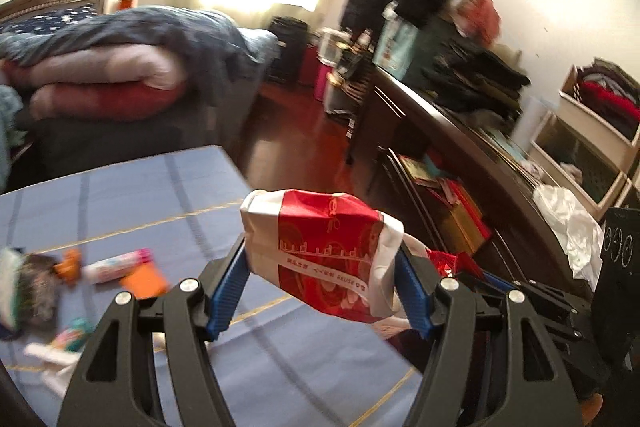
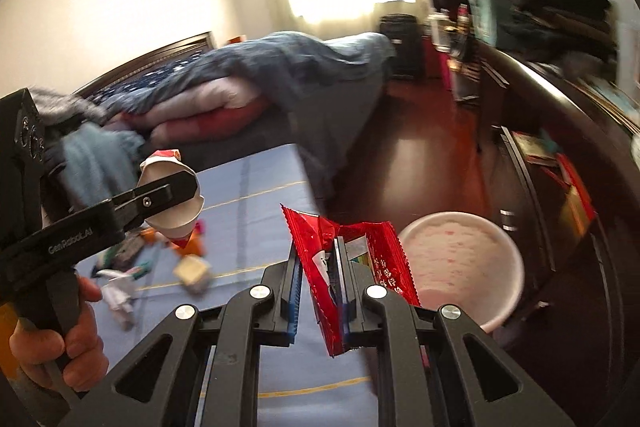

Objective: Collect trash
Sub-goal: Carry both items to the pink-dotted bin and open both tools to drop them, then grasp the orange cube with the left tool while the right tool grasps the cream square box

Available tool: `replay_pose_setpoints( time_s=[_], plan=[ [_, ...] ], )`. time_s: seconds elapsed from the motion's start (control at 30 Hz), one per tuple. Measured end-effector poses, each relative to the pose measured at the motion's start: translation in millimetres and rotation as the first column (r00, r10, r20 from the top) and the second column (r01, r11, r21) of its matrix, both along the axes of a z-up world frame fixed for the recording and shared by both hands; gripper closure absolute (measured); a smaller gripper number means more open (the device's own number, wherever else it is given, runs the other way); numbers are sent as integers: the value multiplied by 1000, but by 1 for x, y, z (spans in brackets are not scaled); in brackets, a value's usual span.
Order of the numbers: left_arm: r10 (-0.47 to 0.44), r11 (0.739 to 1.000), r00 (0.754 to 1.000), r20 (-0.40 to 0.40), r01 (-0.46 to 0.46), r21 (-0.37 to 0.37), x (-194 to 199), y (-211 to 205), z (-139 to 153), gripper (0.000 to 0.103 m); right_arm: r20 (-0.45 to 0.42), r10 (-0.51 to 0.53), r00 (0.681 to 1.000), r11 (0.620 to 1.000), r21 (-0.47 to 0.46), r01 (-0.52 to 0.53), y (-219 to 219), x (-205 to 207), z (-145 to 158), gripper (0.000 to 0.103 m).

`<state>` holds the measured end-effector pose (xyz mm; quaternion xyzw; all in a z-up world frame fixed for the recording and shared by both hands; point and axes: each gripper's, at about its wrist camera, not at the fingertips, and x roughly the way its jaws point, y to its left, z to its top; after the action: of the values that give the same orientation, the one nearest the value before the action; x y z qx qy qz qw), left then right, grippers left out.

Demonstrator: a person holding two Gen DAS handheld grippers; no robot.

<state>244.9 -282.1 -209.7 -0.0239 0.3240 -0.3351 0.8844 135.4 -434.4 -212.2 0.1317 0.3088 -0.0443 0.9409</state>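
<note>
The white bin [image 2: 460, 259] stands on the dark floor just off the right edge of the blue-covered tabletop [image 2: 248, 195], directly beyond the right gripper [image 2: 318, 291], which is the nearer tool; its interior appears pale and its contents cannot be told. The right gripper is clamped on a red wrapper [image 2: 344, 259], held upright with its long axis vertical; the left gripper [image 1: 320, 287] grasps a crumpled red-and-white paper cup [image 1: 320, 251] crosswise, above the tabletop's right edge. More litter [image 1: 120, 267] lies by the tabletop's left edge.

A rumpled bed [image 1: 132, 39] stands beyond the blue tablecloth [image 1: 132, 195], dark dresser [image 1: 452, 131] opposite.
</note>
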Motion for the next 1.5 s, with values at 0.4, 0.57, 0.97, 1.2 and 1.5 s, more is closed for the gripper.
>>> replay_pose_setpoints(
  time_s=[0.4,0.57,0.97,1.2,1.5],
  plan=[
    [-166,982,979,-115,175,74,42,-143,-61,35,-57,-135,989,988,62,138,-97,19,-55,88],
    [-177,976,972,-157,194,100,61,-182,-85,35,-69,-185,980,975,111,192,-135,29,-78,88],
    [-204,976,956,-213,216,36,78,-203,-95,16,-95,-253,963,948,176,266,-172,42,-107,66],
    [-89,987,984,-153,107,118,71,-164,-78,12,-134,-269,954,955,93,282,-150,40,-102,52],
    [128,961,992,-20,-119,250,51,-75,-45,6,-146,-189,971,980,40,196,-88,41,-76,30]
  ],
)
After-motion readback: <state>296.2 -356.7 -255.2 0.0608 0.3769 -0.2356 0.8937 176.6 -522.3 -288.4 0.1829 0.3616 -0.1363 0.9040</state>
